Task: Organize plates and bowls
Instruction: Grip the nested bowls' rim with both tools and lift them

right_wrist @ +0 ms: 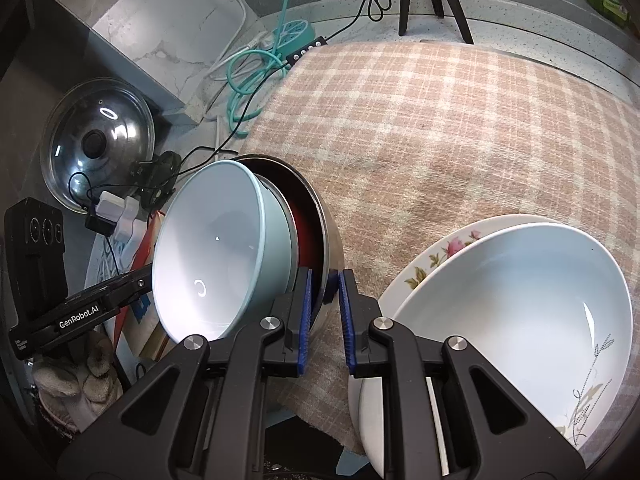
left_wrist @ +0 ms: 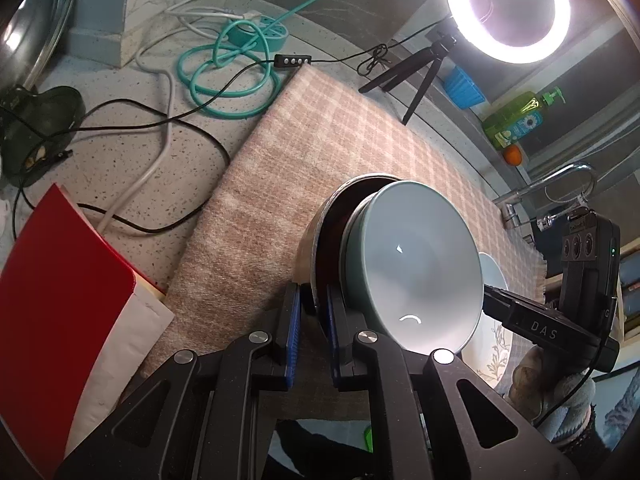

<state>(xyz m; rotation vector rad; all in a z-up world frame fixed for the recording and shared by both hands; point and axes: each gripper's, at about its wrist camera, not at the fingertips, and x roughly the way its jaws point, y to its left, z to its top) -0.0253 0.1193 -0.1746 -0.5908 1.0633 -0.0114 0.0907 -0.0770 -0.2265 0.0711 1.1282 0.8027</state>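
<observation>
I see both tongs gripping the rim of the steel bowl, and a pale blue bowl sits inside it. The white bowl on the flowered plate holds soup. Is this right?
Not quite: in the right wrist view the white bowl on the flowered plate is empty. The rest stands.

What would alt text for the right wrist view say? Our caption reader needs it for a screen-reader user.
Both grippers clamp the rim of a metal bowl holding a pale blue bowl tipped on its side: the right gripper in front, the left gripper from the left. White dishes sit stacked at right on a checked cloth.
</observation>
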